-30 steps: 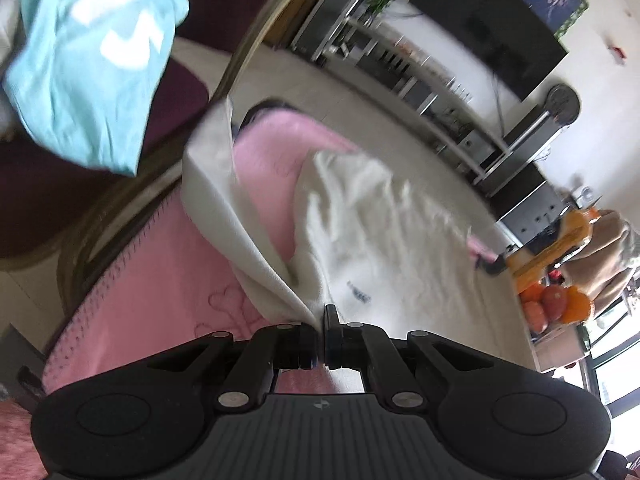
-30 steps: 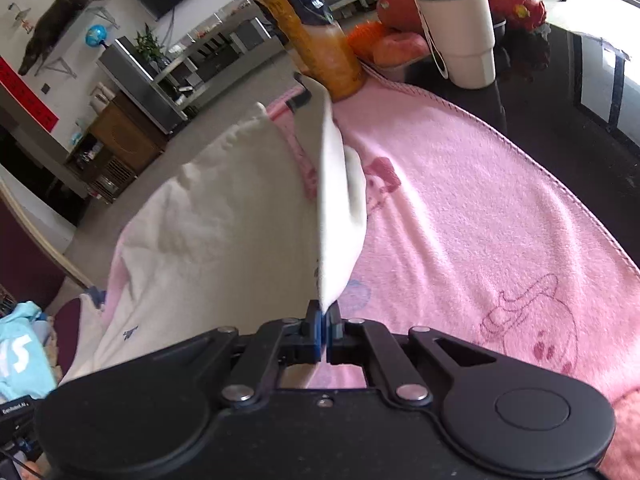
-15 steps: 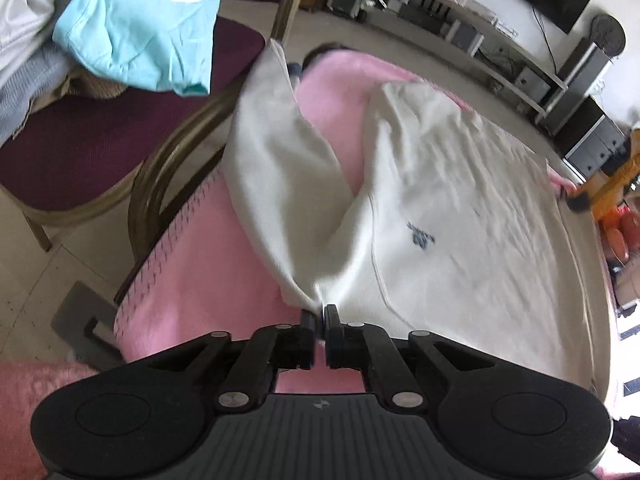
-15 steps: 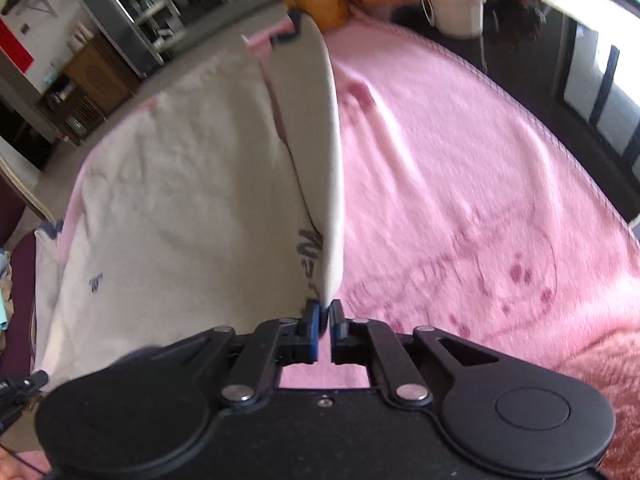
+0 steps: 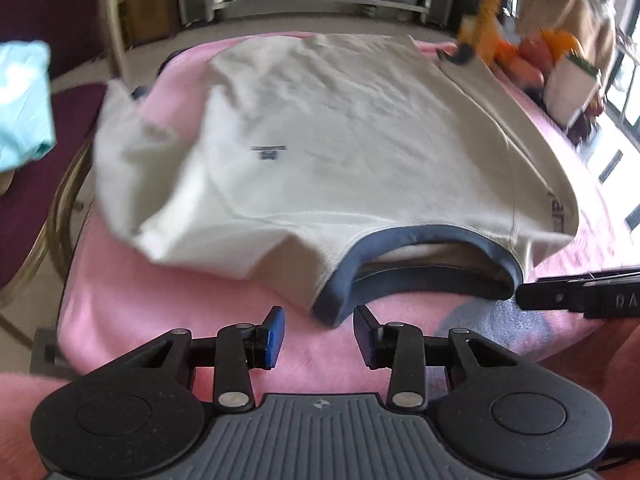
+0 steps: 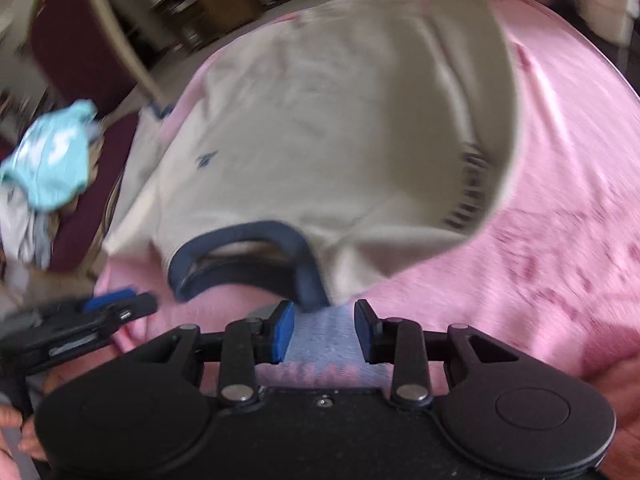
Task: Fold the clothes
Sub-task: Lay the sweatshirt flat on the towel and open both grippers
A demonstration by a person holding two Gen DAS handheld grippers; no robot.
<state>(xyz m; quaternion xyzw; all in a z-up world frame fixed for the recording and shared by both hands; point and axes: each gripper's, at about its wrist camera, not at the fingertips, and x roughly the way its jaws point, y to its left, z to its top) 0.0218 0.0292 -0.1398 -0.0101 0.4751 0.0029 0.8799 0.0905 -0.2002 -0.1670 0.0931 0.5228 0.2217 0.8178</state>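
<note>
The white T-shirt (image 5: 340, 132) lies spread on the pink blanket (image 5: 180, 312), its navy collar (image 5: 420, 236) nearest you and one sleeve (image 5: 132, 168) draped toward the table's left edge. Your left gripper (image 5: 319, 330) sits just short of the collar's left end; its jaws are opening, with nothing pressed between the pads. Your right gripper (image 6: 324, 330) sits at the collar's right end (image 6: 308, 280); its jaws are also opening, only blanket showing between them. A turquoise garment (image 6: 52, 160) rests on the maroon chair (image 6: 80, 60) beside the table.
</note>
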